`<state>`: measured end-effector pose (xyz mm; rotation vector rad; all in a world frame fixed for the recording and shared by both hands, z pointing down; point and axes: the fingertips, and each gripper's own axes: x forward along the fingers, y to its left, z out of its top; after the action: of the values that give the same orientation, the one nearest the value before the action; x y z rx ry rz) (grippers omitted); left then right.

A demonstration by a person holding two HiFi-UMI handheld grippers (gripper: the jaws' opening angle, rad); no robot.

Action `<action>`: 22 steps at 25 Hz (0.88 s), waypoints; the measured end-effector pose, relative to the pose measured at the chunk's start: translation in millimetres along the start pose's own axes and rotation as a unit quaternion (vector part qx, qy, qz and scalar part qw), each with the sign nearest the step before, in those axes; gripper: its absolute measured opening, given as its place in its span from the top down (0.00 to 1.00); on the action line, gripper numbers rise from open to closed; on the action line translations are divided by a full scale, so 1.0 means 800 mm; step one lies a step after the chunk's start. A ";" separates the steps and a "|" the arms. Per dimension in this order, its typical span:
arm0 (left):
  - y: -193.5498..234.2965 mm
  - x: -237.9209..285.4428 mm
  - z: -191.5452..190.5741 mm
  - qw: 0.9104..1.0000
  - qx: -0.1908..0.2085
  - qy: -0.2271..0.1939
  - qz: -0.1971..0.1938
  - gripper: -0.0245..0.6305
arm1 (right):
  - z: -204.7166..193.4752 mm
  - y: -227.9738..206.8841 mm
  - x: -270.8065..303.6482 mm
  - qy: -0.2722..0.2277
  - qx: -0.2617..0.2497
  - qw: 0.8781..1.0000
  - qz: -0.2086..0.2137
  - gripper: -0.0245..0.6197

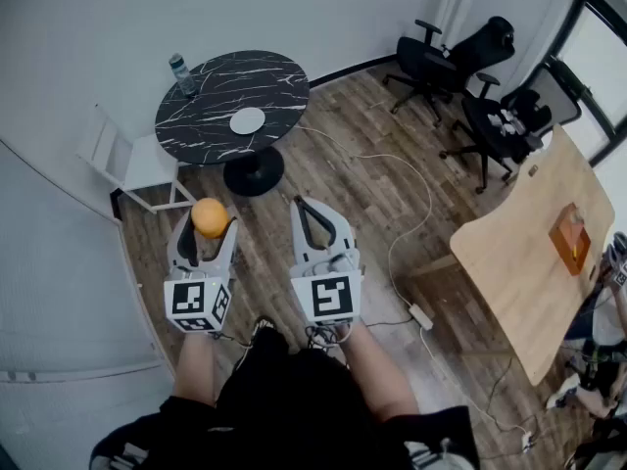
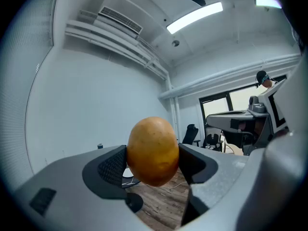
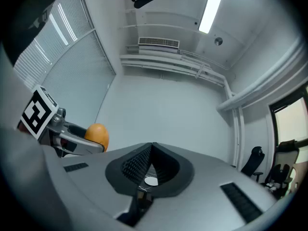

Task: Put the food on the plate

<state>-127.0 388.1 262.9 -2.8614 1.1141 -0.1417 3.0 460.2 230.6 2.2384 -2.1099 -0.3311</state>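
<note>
An orange-brown potato (image 1: 209,217) sits between the jaws of my left gripper (image 1: 205,225), which is shut on it; in the left gripper view the potato (image 2: 152,150) fills the gap between both black pads. My right gripper (image 1: 315,225) is shut with nothing in it, its pads meeting (image 3: 150,163). It is held level beside the left one, above the wooden floor. A small white plate (image 1: 247,120) lies on the round black marble table (image 1: 211,111), well ahead of both grippers. The plate (image 3: 151,181) shows small past the right jaws.
A water bottle (image 1: 180,72) stands at the table's far left edge. A white chair (image 1: 132,164) is left of the table. Black office chairs (image 1: 451,62) stand at the back right, beside a wooden table (image 1: 534,253) with an orange box (image 1: 569,238). Cables run across the floor (image 1: 416,262).
</note>
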 end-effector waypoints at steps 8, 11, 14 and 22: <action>-0.010 0.017 -0.007 1.000 0.009 0.011 -0.003 0.47 | -0.022 -0.018 0.007 0.006 0.013 1.000 0.009 0.97; 0.001 0.034 -0.012 1.000 0.008 0.015 -0.005 0.47 | -0.035 -0.020 0.023 0.014 0.017 1.000 0.011 0.97; 0.013 0.058 -0.017 1.000 0.005 0.017 -0.009 0.47 | -0.046 -0.027 0.043 0.023 0.011 1.000 0.013 0.97; 0.072 0.134 -0.027 0.999 -0.004 0.021 -0.027 0.47 | -0.058 -0.037 0.132 0.027 0.007 0.999 0.020 0.97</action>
<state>-89.1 272.8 285.0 -2.9099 1.0456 -0.2034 45.4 352.5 258.0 2.1830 -2.1330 -0.2509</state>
